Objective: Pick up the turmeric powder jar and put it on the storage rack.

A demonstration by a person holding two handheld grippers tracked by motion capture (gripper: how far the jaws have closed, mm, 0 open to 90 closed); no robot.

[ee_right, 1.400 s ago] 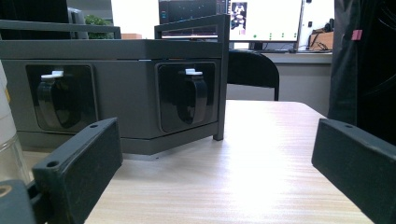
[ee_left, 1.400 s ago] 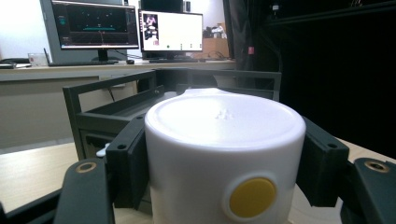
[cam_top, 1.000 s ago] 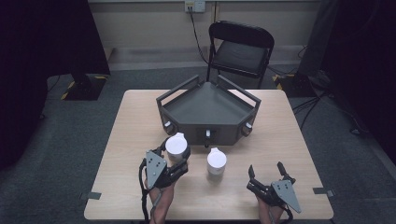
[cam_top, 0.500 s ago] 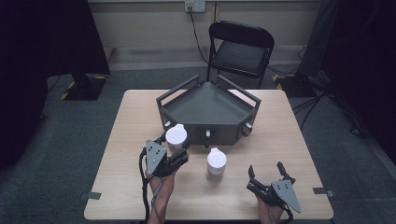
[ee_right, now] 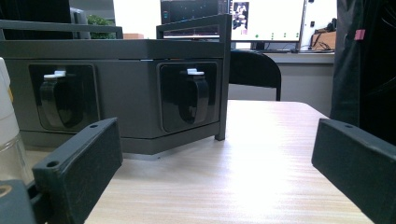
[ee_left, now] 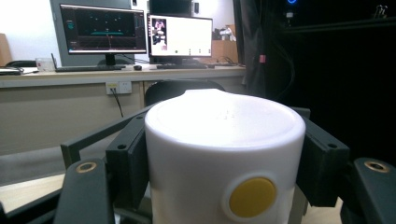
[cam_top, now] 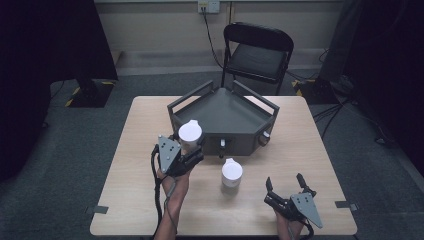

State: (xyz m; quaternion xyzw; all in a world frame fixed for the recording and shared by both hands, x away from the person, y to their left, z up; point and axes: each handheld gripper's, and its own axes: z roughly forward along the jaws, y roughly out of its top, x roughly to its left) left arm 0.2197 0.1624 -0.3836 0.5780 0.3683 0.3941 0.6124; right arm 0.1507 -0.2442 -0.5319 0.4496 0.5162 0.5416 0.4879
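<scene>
The white cup [cam_top: 190, 134] sat clamped between the jaws of the left gripper [cam_top: 186, 150], lifted off the table [cam_top: 135, 150] near its left edge, just before the grey tray [cam_top: 225, 112]. The right gripper [cam_top: 286, 188] rested by the near right corner, jaws wide apart, holding nothing.

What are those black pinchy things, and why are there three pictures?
A person sits at a wooden table and holds a black claw in each hand. One picture comes from a camera up high. The other two come from little cameras riding on the claws. The left claw is squeezing a white bottle with a yellow dot and holding it above the table. The right claw is open and holds nothing. A second white bottle stands on the table. Behind it sits a grey tray with rails.
</scene>
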